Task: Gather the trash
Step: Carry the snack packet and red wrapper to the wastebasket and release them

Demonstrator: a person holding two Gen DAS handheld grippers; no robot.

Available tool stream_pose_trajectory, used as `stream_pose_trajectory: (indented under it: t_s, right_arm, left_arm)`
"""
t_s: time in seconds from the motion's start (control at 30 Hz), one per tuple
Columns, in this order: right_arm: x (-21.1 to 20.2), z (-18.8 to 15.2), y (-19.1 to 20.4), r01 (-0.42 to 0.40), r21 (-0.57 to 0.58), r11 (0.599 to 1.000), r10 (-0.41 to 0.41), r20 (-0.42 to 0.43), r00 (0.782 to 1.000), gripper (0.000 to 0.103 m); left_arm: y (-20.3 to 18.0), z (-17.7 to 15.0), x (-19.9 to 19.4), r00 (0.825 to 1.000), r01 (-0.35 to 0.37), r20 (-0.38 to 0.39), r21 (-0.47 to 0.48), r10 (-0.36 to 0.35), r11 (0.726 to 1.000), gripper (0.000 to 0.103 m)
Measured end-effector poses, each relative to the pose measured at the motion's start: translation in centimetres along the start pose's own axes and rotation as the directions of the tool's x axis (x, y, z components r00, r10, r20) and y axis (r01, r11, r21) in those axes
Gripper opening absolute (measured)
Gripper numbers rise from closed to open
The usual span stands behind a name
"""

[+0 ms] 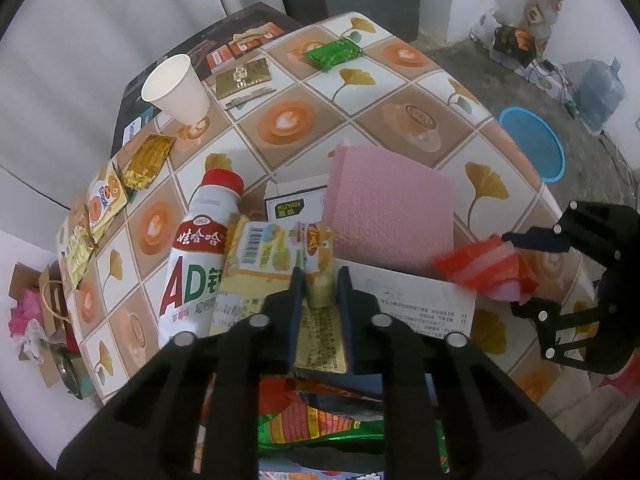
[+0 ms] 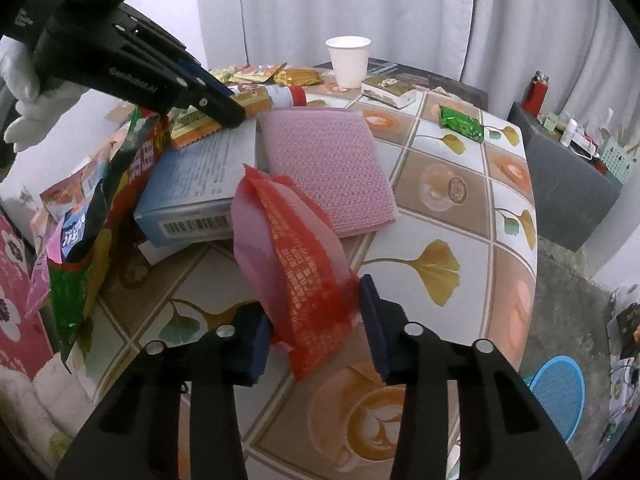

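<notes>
— So, what's the surface?
— A table (image 2: 460,208) with a tiled coffee-and-leaf cloth, white curtains (image 2: 360,8) behind, grey floor (image 2: 568,300) to the side
— And the trash?
— The left gripper (image 1: 321,280) pinches a gold snack wrapper (image 1: 319,256) beside the bottle (image 1: 196,256); the right gripper (image 2: 316,322) closes on a red wrapper (image 2: 304,248) near the table's edge, bare cloth around it

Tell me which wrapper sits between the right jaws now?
The red and pink wrapper, lying at the near table edge by the pink cloth. The green wrapper lies far off; the gold one is in the left jaws.
</notes>
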State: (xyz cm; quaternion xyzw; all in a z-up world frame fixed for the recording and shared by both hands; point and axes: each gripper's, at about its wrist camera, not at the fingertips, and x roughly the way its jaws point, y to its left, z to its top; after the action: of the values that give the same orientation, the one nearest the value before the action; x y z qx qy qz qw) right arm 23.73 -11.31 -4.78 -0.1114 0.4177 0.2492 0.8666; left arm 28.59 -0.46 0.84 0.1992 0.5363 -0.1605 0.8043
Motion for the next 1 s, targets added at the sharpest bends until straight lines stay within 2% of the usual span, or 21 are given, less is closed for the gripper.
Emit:
stream_pose_trajectory:
  t_s: [0.23, 0.5, 0.73, 0.87, 1.0]
  right_arm:
    - [-0.7, 0.0, -0.4, -0.011, 0.026, 1.000, 0.010, 0.021, 1.000, 0.021]
    - [-2.6, 0.1, -2.5, -0.062, 0.123, 0.990, 0.054, 0.071, 0.996, 0.017]
    - [-5.8, 0.4, -5.7, -0.152, 0.249, 0.956, 0.111, 0.171, 0.979, 0.016]
    - [-8.3, 0.0, -8.1, -0.207, 0.324, 0.923, 0.127, 0.253, 0.959, 0.016]
    - [-10.8, -1.4, -10.8, -0.215, 0.392, 0.894, 0.090, 0.314, 0.945, 0.016]
  left_arm:
    - [0.5, 0.4, -1.5, 0.998, -0.008, 0.056, -0.010, 0.008, 1.000, 0.008]
    - [1.0, 0.7, -4.8, 0.986, 0.003, 0.169, -0.042, 0.004, 0.999, 0.008]
    - [0.3, 0.9, -8.2, 0.964, 0.011, 0.267, -0.054, 0.003, 0.999, 0.008]
    - [-0.7, 1.5, -10.1, 0.948, 0.075, 0.313, -0.051, -0.056, 0.996, 0.008]
    - [-2.4, 2.6, -11.5, 0.929, 0.167, 0.341, -0.034, -0.146, 0.985, 0.008]
